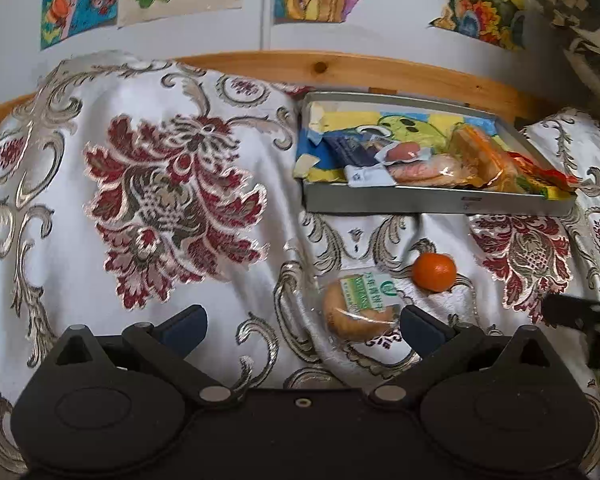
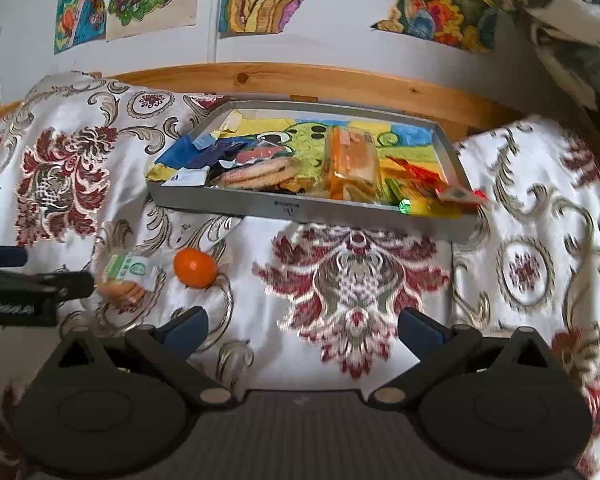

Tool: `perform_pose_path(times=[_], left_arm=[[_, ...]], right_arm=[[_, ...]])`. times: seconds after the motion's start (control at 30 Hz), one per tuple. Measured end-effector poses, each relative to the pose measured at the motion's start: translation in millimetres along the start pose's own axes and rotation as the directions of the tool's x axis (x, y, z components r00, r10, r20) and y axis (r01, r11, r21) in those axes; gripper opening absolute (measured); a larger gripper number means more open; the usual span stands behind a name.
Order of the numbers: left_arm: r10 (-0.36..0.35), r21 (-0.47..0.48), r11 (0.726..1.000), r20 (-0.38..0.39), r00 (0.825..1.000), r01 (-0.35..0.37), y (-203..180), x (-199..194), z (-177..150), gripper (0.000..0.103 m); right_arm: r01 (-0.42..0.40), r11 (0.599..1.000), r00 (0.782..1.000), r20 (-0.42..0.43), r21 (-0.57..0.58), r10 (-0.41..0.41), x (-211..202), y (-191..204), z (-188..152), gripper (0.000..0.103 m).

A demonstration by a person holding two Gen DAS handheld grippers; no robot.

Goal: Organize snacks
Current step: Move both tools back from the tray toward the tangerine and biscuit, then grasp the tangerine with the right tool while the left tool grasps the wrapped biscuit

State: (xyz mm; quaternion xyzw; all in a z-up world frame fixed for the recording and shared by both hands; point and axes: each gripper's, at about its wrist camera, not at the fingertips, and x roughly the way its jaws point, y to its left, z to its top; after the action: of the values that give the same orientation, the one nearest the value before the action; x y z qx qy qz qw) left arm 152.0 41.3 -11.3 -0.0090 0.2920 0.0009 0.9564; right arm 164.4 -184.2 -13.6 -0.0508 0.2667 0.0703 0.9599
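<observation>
Before me a wrapped round biscuit (image 1: 358,312) lies flat just beside an orange tangerine (image 1: 434,272); beyond, the grey tray (image 1: 420,202) holds packaged snacks (image 1: 476,158).

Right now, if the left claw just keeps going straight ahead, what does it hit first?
Probably the wrapped biscuit, lying on the cloth just inside the open left claw beside its right finger. The orange lies farther right; depth is uncertain.

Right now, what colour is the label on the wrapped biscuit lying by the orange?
Green and white label on the wrapped biscuit, clearest in the left wrist view.
</observation>
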Motion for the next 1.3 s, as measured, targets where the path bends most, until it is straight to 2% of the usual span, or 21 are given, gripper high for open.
perform_pose_path(times=[0.1,0.47,0.57,0.77,0.87,1.03,1.1,1.2,1.3], left_arm=[[0.014,-0.013,1.0,-0.017,1.0,-0.014,3.8,2.9,-2.4,0.102],[0.054,-0.026,0.998,-0.017,0.998,-0.054,11.9,10.5,-6.5,0.102],[0.039,-0.016,0.999,0.008,0.999,-0.039,10.9,8.9,-7.2,0.102],[-0.039,0.019,0.999,0.055,0.998,0.038,3.2,13.2,-2.8,0.102],[-0.063,0.023,0.998,0.053,0.997,0.061,-0.1,23.8,4.2,0.102],[-0.057,0.0,0.998,0.067,0.996,0.058,2.0,37.1,16.7,0.102],[-0.041,-0.007,0.999,0.065,0.997,0.041,4.5,42.1,19.5,0.102],[-0.036,-0.025,0.999,0.06,0.998,0.038,9.4,47.1,20.8,0.102],[-0.043,-0.03,0.999,0.059,0.997,0.045,11.3,50.0,21.0,0.102]], right_arm=[[-0.01,0.999,1.0,0.008,-0.048,0.01,15.4,2.1,5.1,0.103],[-0.155,0.969,0.987,0.013,-0.192,0.16,45.2,6.7,13.0,0.103],[-0.162,0.959,0.984,0.035,-0.232,0.175,47.6,11.9,10.7,0.102],[-0.164,0.95,0.979,0.072,-0.264,0.189,49.5,17.0,2.9,0.098],[-0.199,0.945,0.973,0.061,-0.261,0.222,54.9,20.6,5.5,0.095],[-0.219,0.934,0.962,0.096,-0.284,0.255,61.9,31.2,9.0,0.093],[-0.198,0.928,0.963,0.116,-0.317,0.245,64.6,37.8,6.9,0.093],[-0.182,0.905,0.963,0.117,-0.385,0.243,70.2,50.1,3.7,0.084],[-0.204,0.902,0.96,0.101,-0.38,0.26,76.1,54.8,2.7,0.076]])
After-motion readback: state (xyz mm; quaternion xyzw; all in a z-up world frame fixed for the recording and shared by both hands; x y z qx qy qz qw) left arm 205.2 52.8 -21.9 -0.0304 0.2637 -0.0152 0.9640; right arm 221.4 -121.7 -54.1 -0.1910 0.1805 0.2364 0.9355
